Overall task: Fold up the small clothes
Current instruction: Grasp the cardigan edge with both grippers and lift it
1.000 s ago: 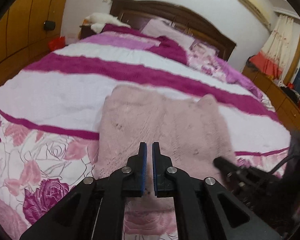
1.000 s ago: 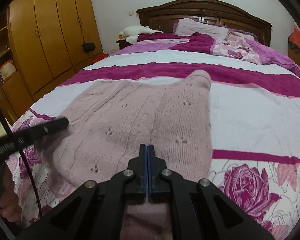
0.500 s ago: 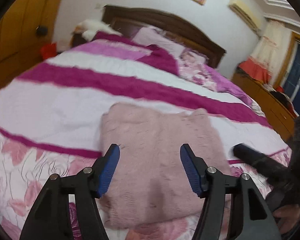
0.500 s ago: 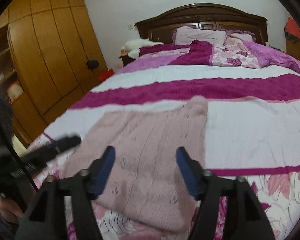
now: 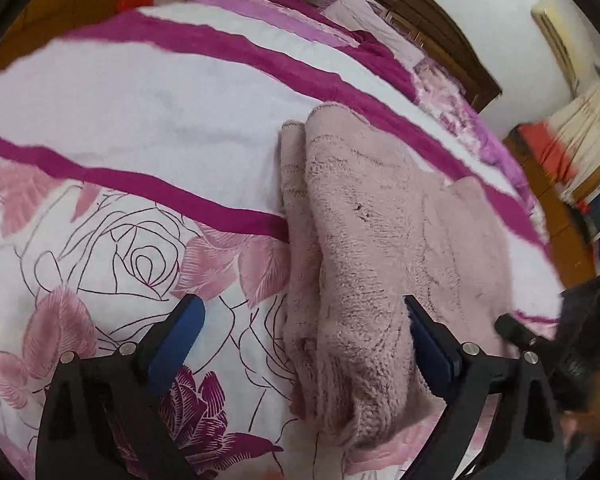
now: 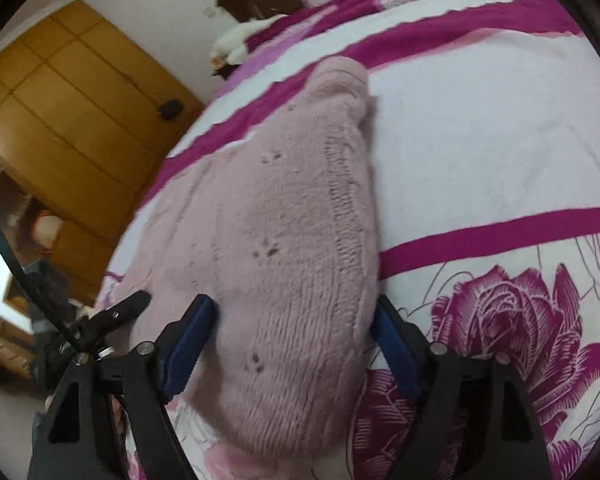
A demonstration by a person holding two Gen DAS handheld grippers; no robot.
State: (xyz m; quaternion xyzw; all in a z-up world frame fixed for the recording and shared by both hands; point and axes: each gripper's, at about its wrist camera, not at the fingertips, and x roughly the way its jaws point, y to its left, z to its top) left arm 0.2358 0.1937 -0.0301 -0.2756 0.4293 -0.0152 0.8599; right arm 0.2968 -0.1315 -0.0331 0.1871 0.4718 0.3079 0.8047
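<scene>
Straddling near corners of pink knit sweater (image 5: pixel 380 240) on floral bedspread (image 5: pixel 100 240): left gripper (image 5: pixel 300 344), right gripper (image 6: pixel 296 344), jaws opening (nothing pinched), probably lining up next fold.

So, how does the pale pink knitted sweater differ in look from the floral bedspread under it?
The pale pink knitted sweater has one plain colour, while the white bedspread with magenta stripes and roses is patterned. The sweater shows a fuzzy, ribbed knit with small holes; the bedspread looks smooth and printed. The sweater lies folded in layers with a thick edge; the bedspread lies spread flat. Both are soft fabrics in pink tones.
</scene>
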